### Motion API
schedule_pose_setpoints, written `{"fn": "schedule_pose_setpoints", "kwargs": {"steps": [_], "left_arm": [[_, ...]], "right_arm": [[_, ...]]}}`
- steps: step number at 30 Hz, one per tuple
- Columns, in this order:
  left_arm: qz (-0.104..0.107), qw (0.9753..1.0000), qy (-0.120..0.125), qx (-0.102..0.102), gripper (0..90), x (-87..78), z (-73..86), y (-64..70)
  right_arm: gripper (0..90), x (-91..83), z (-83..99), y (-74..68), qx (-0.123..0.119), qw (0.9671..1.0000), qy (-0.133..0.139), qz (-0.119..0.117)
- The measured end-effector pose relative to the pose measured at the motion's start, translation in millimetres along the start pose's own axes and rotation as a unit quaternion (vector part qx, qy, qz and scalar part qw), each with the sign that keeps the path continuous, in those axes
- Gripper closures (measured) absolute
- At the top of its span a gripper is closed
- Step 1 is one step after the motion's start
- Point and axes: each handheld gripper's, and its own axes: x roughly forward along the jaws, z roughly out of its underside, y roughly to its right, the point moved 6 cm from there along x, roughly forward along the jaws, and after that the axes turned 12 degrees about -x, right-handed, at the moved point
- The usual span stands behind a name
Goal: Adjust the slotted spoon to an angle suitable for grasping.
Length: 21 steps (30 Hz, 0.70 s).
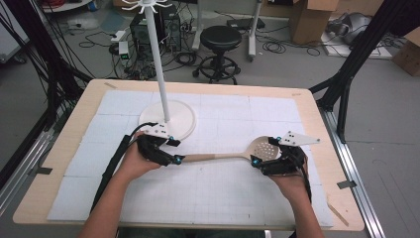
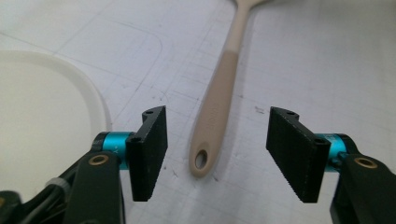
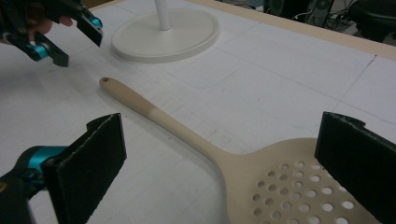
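We count one slotted spoon (image 1: 233,155) lying on the mat, one white stand (image 1: 161,84) with its round base, two grippers — the left gripper (image 1: 175,151) and the right gripper (image 1: 262,151) — and one black stool (image 1: 220,44) behind.

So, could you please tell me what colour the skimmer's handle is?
The skimmer's handle is two-tone beige, darker toward the end; the left gripper view shows it best.

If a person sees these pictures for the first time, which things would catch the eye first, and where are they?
First comes the beige slotted spoon, lying flat across the middle of the white mat, its holed head to the right. An open claw waits at each end: the left claw around the handle tip, the right claw around the head. Behind them a tall white stand rises from its round base.
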Motion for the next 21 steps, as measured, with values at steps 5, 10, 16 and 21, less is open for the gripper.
{"fn": "schedule_pose_setpoints", "kwargs": {"steps": [5,10,16,21], "left_arm": [[-0.002,0.9990,0.042,-0.014,33.9,-22.7,4.3,-5.8],[-0.005,0.9968,0.070,-0.038,29.3,-41.5,12.3,-16.6],[-0.001,0.9932,0.106,-0.048,23.7,-59.9,15.3,-17.9],[-0.002,0.9897,0.133,-0.052,18.0,-75.6,15.4,-19.0]], "right_arm": [[0.7,1.2,-0.5,-1.5,-0.005,1.0000,0.000,-0.001],[0.7,1.3,-0.7,-2.8,-0.006,1.0000,-0.003,-0.004],[0.7,1.0,-1.7,-2.4,-0.007,1.0000,-0.001,-0.004],[0.7,1.3,-3.4,-1.6,-0.006,1.0000,0.002,-0.005]]}}
